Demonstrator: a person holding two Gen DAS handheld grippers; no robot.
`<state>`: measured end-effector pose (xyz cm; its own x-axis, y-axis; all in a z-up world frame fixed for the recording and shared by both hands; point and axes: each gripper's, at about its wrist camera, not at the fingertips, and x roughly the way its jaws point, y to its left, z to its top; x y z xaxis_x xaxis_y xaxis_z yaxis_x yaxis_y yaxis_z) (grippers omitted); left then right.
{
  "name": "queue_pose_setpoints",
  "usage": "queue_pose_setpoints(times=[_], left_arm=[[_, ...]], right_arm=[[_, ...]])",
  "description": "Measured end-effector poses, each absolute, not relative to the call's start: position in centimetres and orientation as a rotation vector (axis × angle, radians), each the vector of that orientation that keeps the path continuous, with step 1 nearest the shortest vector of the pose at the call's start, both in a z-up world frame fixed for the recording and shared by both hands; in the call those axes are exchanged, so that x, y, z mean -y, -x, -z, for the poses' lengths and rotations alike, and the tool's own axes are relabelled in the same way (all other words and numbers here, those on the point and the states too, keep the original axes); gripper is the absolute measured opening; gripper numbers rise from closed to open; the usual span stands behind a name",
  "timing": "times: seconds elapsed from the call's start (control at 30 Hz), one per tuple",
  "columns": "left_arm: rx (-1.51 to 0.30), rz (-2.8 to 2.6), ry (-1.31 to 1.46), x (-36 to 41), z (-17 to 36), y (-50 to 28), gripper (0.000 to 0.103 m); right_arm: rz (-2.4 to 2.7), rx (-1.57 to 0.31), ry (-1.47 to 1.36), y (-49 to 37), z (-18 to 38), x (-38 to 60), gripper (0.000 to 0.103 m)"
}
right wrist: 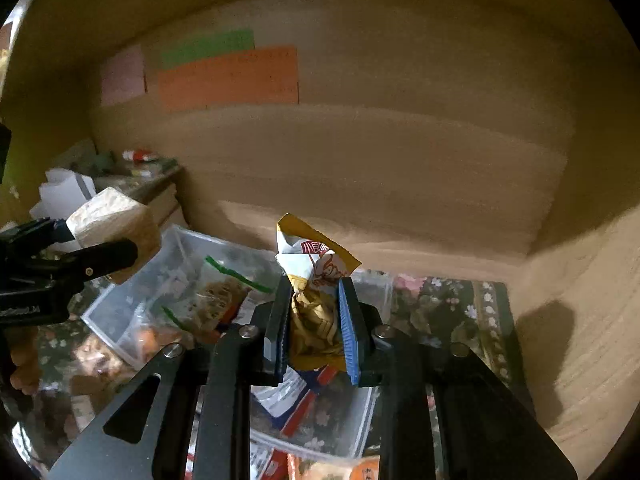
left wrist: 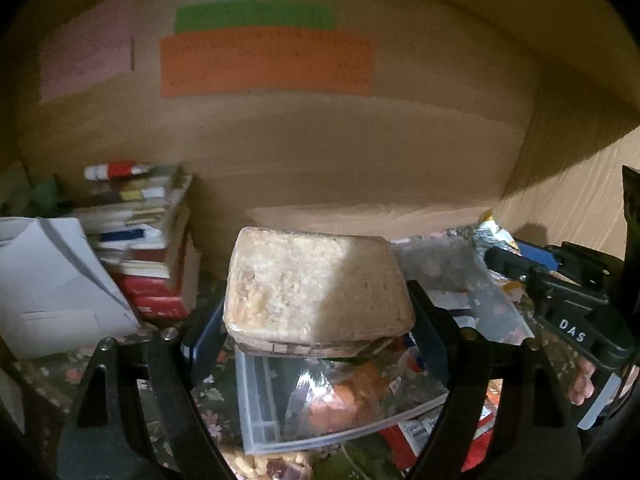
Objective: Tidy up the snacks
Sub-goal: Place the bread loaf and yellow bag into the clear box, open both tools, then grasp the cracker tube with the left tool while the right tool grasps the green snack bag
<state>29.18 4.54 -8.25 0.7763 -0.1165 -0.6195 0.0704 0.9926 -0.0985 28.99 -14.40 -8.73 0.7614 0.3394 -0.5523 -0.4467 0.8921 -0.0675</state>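
So the left gripper has its jaws spread wide around a pale, plastic-wrapped rice cake block, held flat with its broad face up and its long side running across the fingers. The right gripper is pinched nearly closed on a crumpled yellow-and-white snack packet that sticks up past the tips. What matters for the drop: both snacks hang above clear plastic bins. One clear bin with orange snacks in a bag sits right below the block, so the left hand looks closer to a straight set-down, I think. In the right wrist view another clear bin lies right under the packet. Everything rests on a dark floral tablecloth, a stack of books at the left, a tan wall behind with green and orange paper sheets.
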Motion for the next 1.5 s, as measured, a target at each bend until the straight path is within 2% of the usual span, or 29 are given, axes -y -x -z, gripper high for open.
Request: queue_pose_setpoints(times=[0.33, 0.4, 0.47, 0.53, 0.9, 1.13, 1.5], left_arm=[[-0.769, 0.101, 0.088, -4.3, 10.7, -31.1, 0.085], [-0.752, 0.104, 0.092, -4.4, 10.3, -30.9, 0.088], [-0.726, 0.109, 0.092, -4.6, 9.6, -30.3, 0.091], [-0.694, 0.111, 0.083, -4.7, 8.7, -29.4, 0.092], [-0.591, 0.104, 0.042, -5.3, 4.9, -23.7, 0.098], [-0.634, 0.075, 0.014, -5.5, 6.9, -19.6, 0.099], [-0.766, -0.001, 0.154, -4.8, 14.1, -16.0, 0.099]], right_arm=[[-0.437, -0.628, 0.206, -30.4, 10.0, 13.9, 0.021], [-0.436, -0.619, 0.212, -30.1, 9.7, 14.0, 0.025], [-0.437, -0.611, 0.212, -29.7, 9.5, 14.0, 0.036], [-0.44, -0.602, 0.209, -29.6, 9.3, 14.0, 0.042], [-0.448, -0.516, 0.19, -25.1, 6.9, 16.1, 0.055], [-0.443, -0.504, 0.21, -21.5, 7.9, 16.7, 0.064], [-0.489, -0.642, 0.134, -17.5, 14.3, 17.3, 0.065]])
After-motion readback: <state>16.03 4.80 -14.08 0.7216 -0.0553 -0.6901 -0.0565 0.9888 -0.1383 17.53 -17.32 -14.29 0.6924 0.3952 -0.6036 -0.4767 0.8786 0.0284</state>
